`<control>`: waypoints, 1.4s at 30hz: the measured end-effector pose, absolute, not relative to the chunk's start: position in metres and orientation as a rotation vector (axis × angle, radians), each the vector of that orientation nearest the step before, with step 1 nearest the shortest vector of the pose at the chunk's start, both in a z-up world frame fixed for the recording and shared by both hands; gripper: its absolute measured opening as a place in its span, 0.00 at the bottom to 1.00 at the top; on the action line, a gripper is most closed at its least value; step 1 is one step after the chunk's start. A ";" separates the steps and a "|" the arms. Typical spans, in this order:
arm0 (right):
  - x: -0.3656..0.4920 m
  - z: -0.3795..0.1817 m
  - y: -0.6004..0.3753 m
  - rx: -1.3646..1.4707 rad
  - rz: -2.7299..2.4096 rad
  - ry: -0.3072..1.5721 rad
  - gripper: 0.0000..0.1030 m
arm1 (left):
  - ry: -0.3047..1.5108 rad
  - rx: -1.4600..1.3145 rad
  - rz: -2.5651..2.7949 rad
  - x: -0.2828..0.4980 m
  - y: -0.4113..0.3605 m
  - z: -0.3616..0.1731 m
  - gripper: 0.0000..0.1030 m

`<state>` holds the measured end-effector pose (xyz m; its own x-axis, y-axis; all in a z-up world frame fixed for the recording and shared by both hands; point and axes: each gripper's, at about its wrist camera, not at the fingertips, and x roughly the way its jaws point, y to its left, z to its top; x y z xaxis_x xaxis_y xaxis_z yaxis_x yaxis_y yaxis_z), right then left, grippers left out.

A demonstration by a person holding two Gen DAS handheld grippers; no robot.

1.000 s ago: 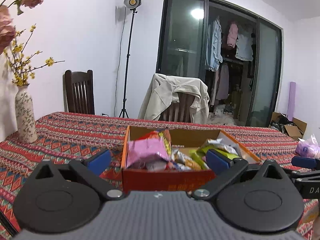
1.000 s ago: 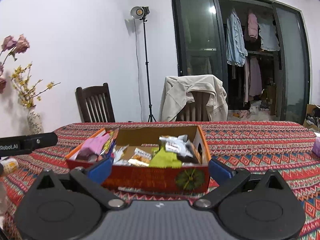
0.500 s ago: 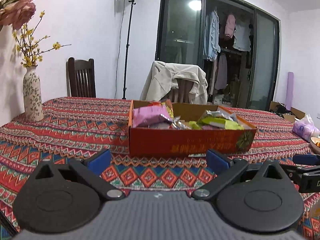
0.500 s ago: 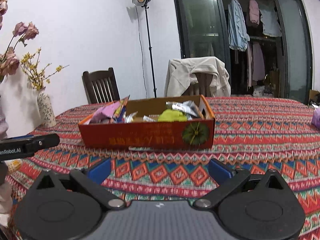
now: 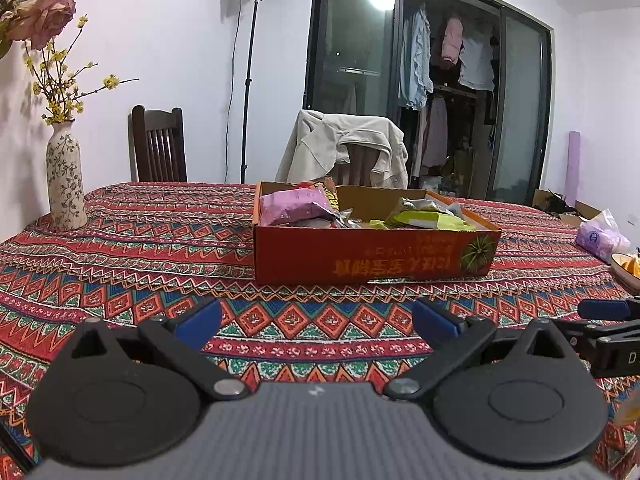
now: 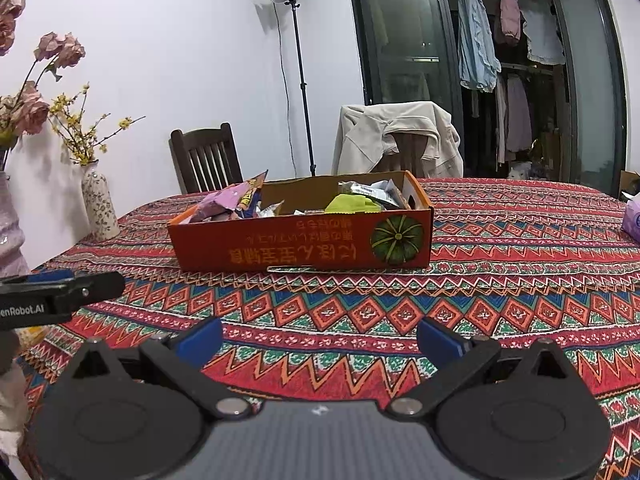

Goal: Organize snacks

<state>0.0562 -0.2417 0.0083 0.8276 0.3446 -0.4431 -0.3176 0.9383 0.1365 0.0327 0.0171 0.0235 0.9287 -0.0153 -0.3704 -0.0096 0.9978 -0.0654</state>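
Both claws, left claw (image 5: 316,320) and right claw (image 6: 320,336), hang spread and empty over the bench (image 6: 500,280); the pink packet (image 5: 290,208) overtopping the cardboard snack box (image 6: 304,240) could spill if nudged.

Both grippers, left gripper (image 5: 316,322), right gripper (image 6: 319,338), pulled back from the box (image 5: 372,258), now well ahead at 12 o'clock

Matt cardboard box (image 5: 372,256), glossy wrappers (image 5: 292,208)

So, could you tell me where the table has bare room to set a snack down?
The tablecloth between both grippers and the cardboard box is bare, as is the stretch between box and vase. The box itself is crowded with packets.
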 end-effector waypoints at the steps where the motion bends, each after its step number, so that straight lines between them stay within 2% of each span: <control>1: 0.055 0.008 -0.241 0.058 0.353 0.481 1.00 | 0.380 -0.065 -0.004 0.031 0.017 0.023 1.00; 42: 0.043 0.004 -0.241 0.059 0.352 0.483 1.00 | 0.393 -0.065 -0.020 0.021 0.013 0.018 1.00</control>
<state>0.0433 -0.2415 0.0040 0.8266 0.3454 -0.4444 -0.3179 0.9381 0.1378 0.0210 0.0131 0.0180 0.9237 -0.0325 -0.3818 0.0073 0.9977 -0.0674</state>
